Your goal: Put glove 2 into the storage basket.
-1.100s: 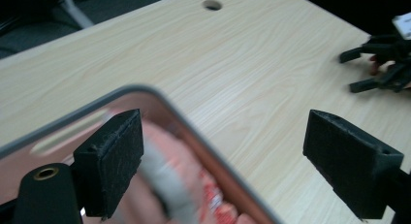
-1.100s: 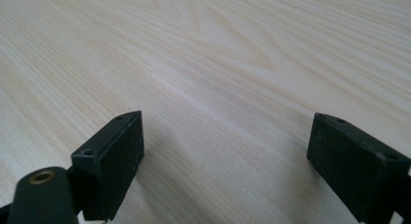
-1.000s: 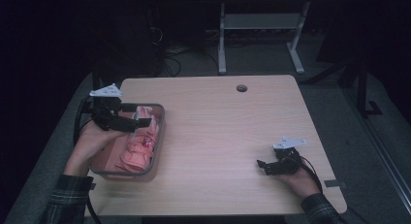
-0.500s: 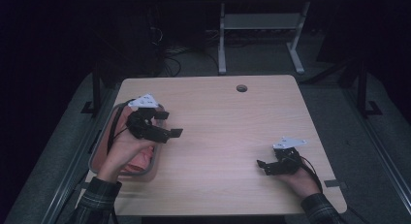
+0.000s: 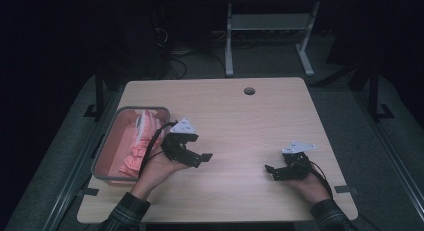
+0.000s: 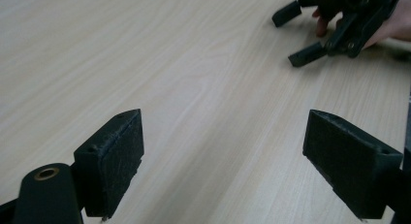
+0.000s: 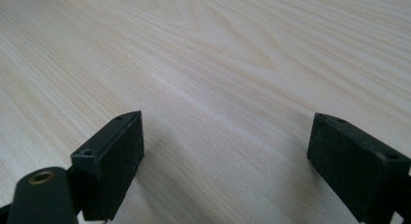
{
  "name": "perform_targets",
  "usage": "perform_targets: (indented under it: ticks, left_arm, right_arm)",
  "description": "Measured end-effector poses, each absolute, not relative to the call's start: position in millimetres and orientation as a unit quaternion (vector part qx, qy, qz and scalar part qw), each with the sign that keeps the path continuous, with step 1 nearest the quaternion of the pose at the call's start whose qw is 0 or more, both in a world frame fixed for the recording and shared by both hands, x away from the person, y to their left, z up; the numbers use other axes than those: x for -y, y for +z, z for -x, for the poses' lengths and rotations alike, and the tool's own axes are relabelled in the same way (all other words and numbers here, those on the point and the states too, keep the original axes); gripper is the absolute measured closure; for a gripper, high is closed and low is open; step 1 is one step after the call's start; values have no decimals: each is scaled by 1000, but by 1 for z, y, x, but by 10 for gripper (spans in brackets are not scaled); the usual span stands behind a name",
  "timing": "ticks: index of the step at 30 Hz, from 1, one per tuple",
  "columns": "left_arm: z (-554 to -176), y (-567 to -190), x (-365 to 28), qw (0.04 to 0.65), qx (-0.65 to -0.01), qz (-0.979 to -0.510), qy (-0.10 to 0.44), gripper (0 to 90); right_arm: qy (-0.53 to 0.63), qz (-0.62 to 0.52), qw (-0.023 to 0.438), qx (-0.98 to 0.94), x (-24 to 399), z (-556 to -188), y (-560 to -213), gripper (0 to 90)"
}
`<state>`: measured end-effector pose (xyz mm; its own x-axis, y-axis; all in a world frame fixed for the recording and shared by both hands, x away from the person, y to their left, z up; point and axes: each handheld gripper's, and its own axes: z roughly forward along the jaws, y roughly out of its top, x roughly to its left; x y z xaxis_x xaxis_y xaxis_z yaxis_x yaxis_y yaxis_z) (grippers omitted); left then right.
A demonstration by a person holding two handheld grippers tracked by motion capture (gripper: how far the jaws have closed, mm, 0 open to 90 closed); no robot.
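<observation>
A grey-rimmed bin (image 5: pixel 141 109) at the table's left edge holds crumpled pink cloth (image 5: pixel 134 152). My left gripper (image 5: pixel 202 160) is just right of the bin, low over the bare wood, with its jaws pointing right. In the left gripper view it (image 6: pixel 228 156) stands open with nothing between its pads. My right gripper (image 5: pixel 270 172) rests near the front right of the table, pointing left toward the other one. Its jaws (image 7: pixel 228 156) are wide apart and empty. The right gripper (image 6: pixel 334 25) also appears far off in the left gripper view.
The wooden table (image 5: pixel 240 126) has a round cable hole (image 5: pixel 249 91) near its far edge. A white metal frame (image 5: pixel 270 26) stands on the floor beyond the table, with cables beside it. Dark floor surrounds the table.
My left gripper has moved right and down, from above the bin to low over the bare table beside it. It carries nothing. The right gripper has stayed still.
</observation>
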<state>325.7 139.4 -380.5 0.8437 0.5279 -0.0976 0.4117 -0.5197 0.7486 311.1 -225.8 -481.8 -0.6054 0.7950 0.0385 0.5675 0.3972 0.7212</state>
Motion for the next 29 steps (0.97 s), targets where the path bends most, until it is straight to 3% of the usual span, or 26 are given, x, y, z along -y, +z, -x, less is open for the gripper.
perform_targets:
  ticks: [17,29]
  left_arm:
    - [-310,-450,-109,362,-251,-894,84,140]
    - [-305,-467,-103,336,-247,-904,93,136]
  right_arm:
    - [359,-415,158,-821,226,-311,-482,125]
    - [359,-415,158,-821,226,-311,-482,124]
